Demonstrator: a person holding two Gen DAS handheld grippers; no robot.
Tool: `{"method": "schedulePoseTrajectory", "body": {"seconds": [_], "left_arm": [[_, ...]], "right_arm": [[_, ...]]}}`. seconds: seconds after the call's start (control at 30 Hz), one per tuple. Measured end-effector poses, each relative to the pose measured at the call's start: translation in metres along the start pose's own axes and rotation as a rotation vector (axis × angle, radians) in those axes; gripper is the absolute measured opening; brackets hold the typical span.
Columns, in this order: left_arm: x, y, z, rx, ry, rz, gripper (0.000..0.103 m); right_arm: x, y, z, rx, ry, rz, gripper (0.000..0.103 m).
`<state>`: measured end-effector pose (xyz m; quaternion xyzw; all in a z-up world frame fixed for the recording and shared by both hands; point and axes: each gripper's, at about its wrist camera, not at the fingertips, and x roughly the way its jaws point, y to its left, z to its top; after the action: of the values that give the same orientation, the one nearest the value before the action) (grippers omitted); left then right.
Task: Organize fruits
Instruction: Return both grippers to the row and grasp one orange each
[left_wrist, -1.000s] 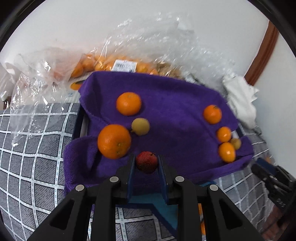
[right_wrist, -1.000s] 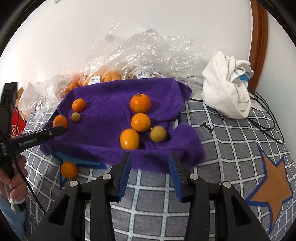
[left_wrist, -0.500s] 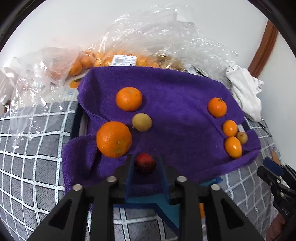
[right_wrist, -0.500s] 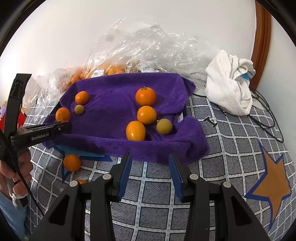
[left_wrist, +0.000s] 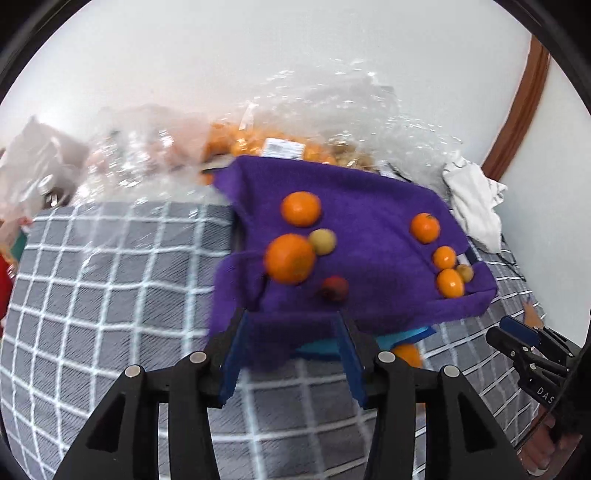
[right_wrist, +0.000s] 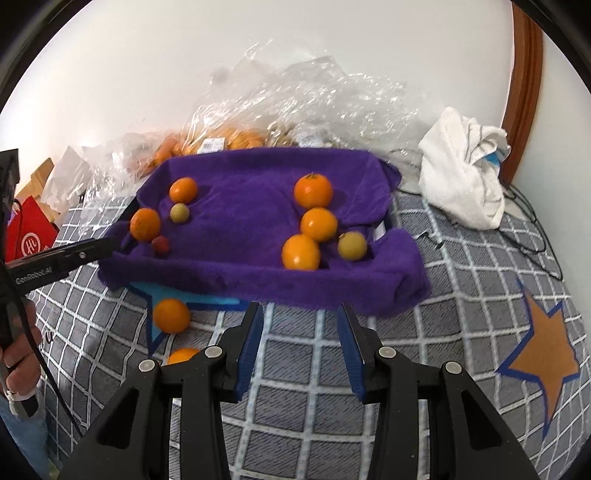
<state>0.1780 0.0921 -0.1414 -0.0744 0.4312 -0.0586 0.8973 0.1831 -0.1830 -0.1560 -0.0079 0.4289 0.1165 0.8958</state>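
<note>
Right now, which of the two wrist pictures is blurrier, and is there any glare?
Left wrist view: motion-smeared; the red fruit and purple towel look soft. Right wrist view: sharper; the oranges have crisp edges. Both: glare on the plastic bags and fisheye bending of the checked blanket.

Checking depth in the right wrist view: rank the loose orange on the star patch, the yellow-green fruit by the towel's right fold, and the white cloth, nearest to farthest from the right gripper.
1. Loose orange, near left.
2. Yellow-green fruit, on purple towel.
3. White cloth, far right.
</note>
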Motion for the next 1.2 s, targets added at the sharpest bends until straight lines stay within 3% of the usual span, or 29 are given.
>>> {"method": "schedulePoseTrajectory", "body": {"seconds": [0.23, 0.73, 0.9, 1.0, 1.2], "left_arm": [[-0.013, 0.033, -0.02, -0.056, 0.007, 0.024, 0.045], [-0.022, 0.044, -0.04, -0.078, 0.012, 0.02, 0.045], [-0.024, 0.051, -0.043, -0.084, 0.012, 0.028, 0.045], [-0.024, 0.056, -0.044, -0.093, 0.014, 0.033, 0.045], [-0.021, 0.054, -0.044, -0.091, 0.019, 0.028, 0.045]], "right_arm": [[0.009, 0.016, -0.01, 0.048, 0.037, 0.084, 0.041], [0.021, 0.057, -0.028, -0.005, 0.092, 0.199, 0.041], [0.034, 0.07, -0.03, -0.026, 0.128, 0.186, 0.04], [0.034, 0.075, -0.032, -0.051, 0.119, 0.155, 0.03], [0.026, 0.065, -0.03, -0.04, 0.101, 0.152, 0.029]]}}
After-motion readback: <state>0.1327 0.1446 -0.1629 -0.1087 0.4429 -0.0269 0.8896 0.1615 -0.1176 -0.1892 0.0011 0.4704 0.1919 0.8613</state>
